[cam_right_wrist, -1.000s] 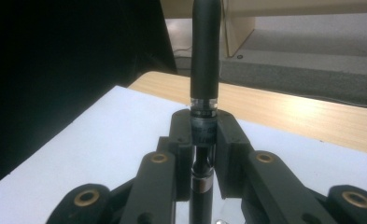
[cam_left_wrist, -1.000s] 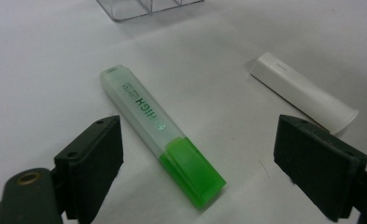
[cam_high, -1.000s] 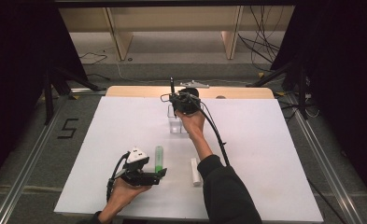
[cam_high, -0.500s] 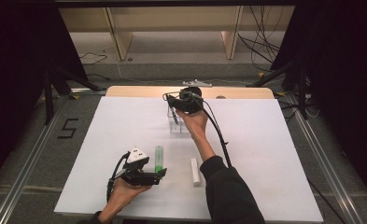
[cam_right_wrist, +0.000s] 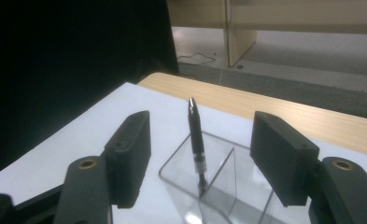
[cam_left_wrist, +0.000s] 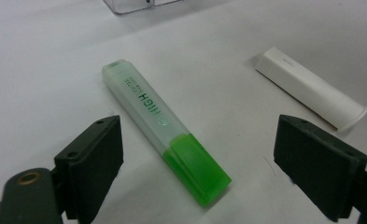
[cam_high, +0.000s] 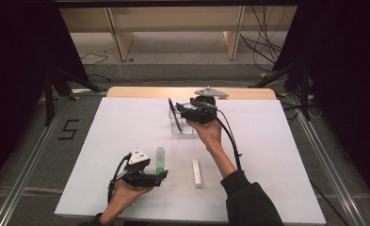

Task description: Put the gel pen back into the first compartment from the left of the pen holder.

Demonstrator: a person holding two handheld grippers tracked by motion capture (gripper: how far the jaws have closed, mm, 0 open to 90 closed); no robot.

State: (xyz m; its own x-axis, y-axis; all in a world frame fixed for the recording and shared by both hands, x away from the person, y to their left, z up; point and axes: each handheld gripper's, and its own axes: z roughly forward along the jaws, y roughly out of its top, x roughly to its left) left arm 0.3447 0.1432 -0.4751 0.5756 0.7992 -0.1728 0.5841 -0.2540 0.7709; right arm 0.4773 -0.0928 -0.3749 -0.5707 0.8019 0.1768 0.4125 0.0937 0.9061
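Observation:
A green highlighter [cam_left_wrist: 165,135] lies flat on the white table between the wide jaws of my left gripper [cam_left_wrist: 200,140], which is open and does not press on it. In the high view the highlighter [cam_high: 160,159] lies just ahead of that gripper [cam_high: 163,175]. A black pen [cam_right_wrist: 196,135] stands leaning in a clear box [cam_right_wrist: 218,186]. My right gripper [cam_right_wrist: 204,140] is open, its jaws have just been opening, and the pen stands free beyond them. From above, this gripper [cam_high: 181,110] hovers right of the pen [cam_high: 173,113] and over the box [cam_high: 182,123].
A white capped stick [cam_high: 197,173] lies on the white table sheet [cam_high: 277,179], right of the highlighter; it also appears as the white stick [cam_left_wrist: 312,88]. A wooden table edge [cam_high: 248,92] runs behind the sheet. Cables and shelf legs are on the floor beyond.
My right gripper let go of the black pen, which now stands alone in the clear box. Its jaws opened and it drew back to the right. The left gripper stayed put.

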